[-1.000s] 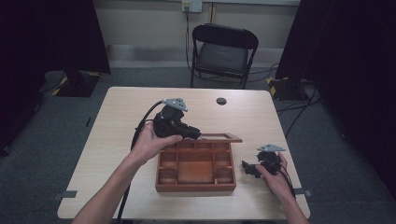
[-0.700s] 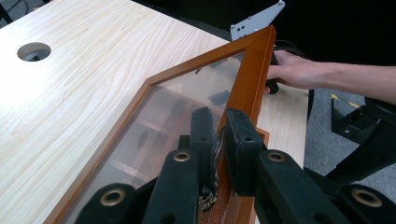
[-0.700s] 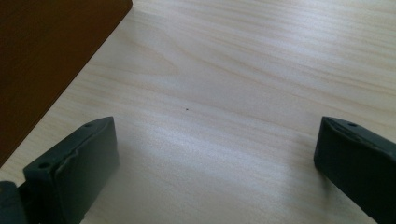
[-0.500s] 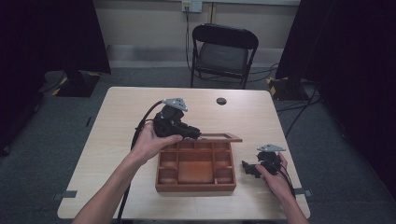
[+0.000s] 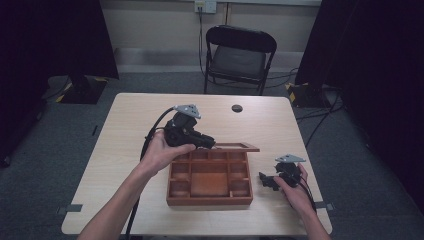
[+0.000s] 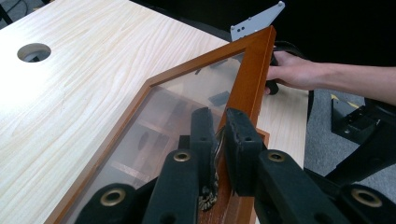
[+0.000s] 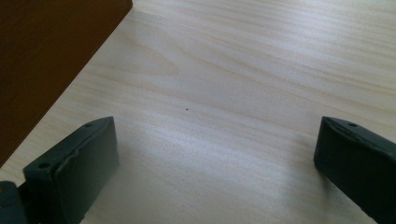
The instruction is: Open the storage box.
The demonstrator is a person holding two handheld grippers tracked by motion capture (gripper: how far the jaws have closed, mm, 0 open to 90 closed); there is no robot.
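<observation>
A brown wooden box (image 5: 210,200) with several inner compartments sits on the table (image 5: 125,130) near its front edge. Its glass-paned lid (image 5: 237,147) stands raised, almost level, at the box's far side. My left gripper (image 5: 209,144) is shut on the lid's front edge at a small metal clasp (image 6: 210,193). The lid's frame (image 6: 254,74) runs away from the jaws in the left gripper view. My right gripper (image 5: 265,181) rests open on the table just right of the box, nothing between its fingers (image 7: 74,163). The box wall (image 7: 42,56) is at the upper left of its view.
A round cable hole (image 5: 237,108) lies in the table's far middle. A black folding chair (image 5: 239,55) stands behind the table. Cables trail from both grippers over the front edge. Dark curtains hang at both sides.
</observation>
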